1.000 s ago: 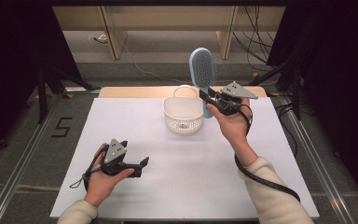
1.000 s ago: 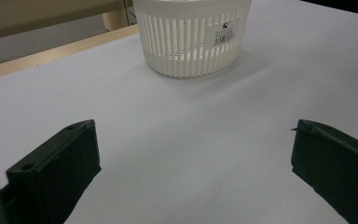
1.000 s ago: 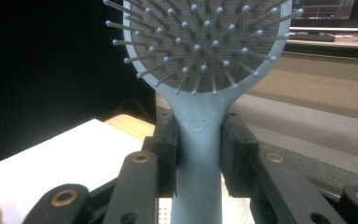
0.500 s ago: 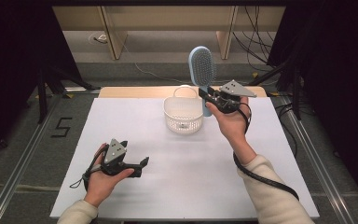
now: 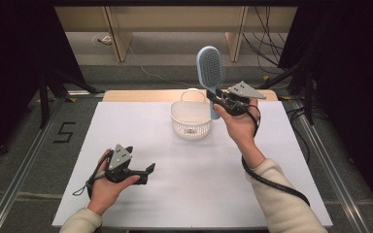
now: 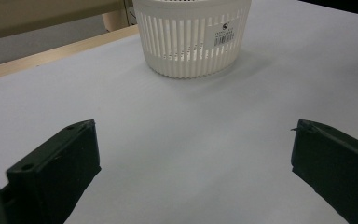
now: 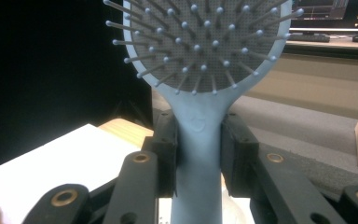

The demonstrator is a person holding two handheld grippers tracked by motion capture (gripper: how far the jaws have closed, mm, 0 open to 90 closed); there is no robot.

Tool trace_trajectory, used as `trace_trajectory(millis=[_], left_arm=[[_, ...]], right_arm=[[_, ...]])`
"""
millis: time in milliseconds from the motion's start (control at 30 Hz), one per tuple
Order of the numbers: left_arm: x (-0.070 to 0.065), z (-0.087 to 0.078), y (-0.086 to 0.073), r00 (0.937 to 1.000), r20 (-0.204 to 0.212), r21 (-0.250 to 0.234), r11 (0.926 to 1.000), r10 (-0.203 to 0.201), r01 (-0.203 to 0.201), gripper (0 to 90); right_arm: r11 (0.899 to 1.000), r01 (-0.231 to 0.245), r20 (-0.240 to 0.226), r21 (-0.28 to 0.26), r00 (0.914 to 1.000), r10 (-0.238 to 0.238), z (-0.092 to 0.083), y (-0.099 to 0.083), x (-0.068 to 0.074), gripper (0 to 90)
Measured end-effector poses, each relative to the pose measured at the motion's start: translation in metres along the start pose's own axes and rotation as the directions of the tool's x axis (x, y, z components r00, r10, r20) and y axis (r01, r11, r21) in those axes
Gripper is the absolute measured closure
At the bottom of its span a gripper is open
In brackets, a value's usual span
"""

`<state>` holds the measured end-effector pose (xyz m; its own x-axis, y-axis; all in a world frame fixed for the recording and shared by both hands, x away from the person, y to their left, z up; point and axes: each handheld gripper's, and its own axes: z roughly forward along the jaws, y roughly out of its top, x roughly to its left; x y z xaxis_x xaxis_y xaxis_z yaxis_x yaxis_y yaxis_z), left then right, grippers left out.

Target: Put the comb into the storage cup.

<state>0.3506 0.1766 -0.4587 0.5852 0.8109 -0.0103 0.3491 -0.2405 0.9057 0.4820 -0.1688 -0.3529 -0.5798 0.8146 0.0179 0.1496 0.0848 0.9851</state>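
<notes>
A light blue hairbrush [image 5: 210, 73] stands upright in the air, just right of a white slatted basket [image 5: 190, 120] at the table's far middle. My right gripper [image 5: 215, 101] is shut on its handle [image 7: 199, 154], both black pads pressing the stem below the bristled head [image 7: 205, 42]. At the near left of the table my left gripper [image 5: 148, 172] rests low in the hand, jaws wide apart with nothing between them. Ahead of it, in the left gripper view, I see the basket [image 6: 193, 39].
A white sheet [image 5: 194, 174] covers the table, with a wooden strip [image 5: 141, 95] along its far edge. Black cables trail from both grippers. Dark stands and floor rails flank the table on both sides.
</notes>
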Motion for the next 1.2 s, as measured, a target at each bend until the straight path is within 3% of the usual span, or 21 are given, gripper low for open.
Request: trace_trajectory(millis=[1200], left_arm=[[-0.0002,0.0005,-0.0002,1.0,0.002,0.001,1.0,-0.001,0.001,0.4]], right_arm=[[1.0,-0.011,0.027,0.003,0.9996,0.011,0.0098,0.0028,-0.006,70.7]])
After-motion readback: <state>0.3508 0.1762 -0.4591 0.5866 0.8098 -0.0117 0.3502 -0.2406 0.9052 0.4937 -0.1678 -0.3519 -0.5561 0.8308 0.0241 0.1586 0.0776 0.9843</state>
